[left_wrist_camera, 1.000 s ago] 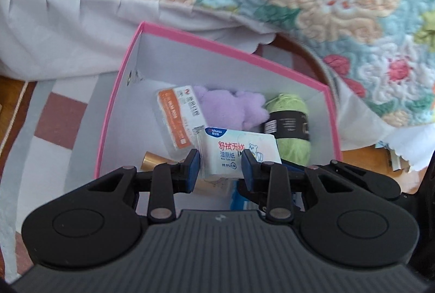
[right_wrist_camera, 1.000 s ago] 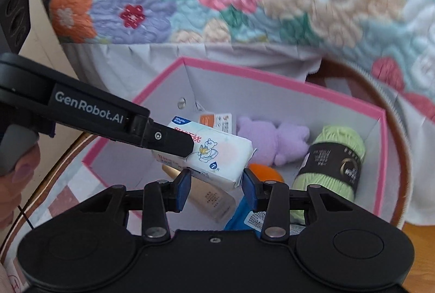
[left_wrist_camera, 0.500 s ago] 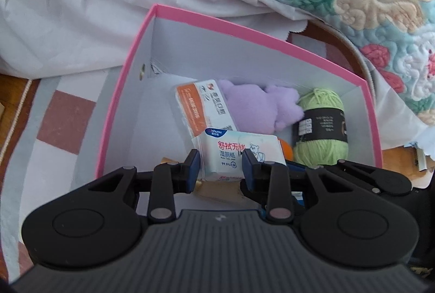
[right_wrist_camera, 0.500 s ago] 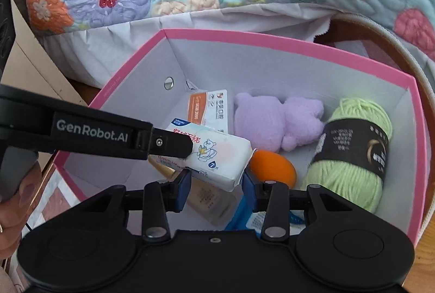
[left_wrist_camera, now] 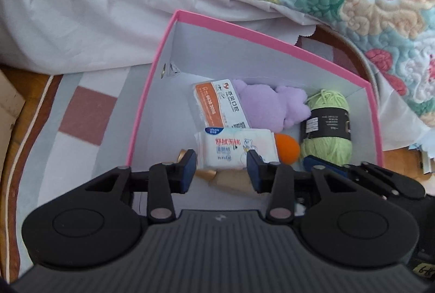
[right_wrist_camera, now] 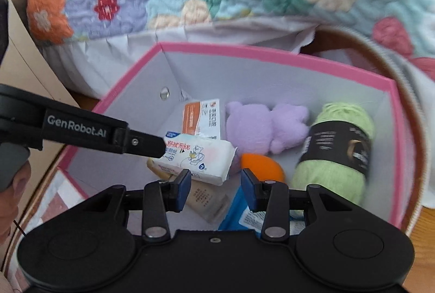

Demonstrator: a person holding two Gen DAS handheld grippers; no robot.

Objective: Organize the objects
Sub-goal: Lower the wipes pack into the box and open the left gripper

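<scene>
Ahead of the left gripper [left_wrist_camera: 220,166], the pink box [left_wrist_camera: 152,91] is crowded by a tissue pack [left_wrist_camera: 236,147], plush [left_wrist_camera: 267,108] and yarn [left_wrist_camera: 326,129]; bare floor is left along its left wall.

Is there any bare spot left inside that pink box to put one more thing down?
Yes. The box floor is bare along its left wall, between the corner rivet and the tissue pack. A thin strip runs behind the purple plush. The right half is crowded: plush, yarn, orange ball, blue packet.
</scene>
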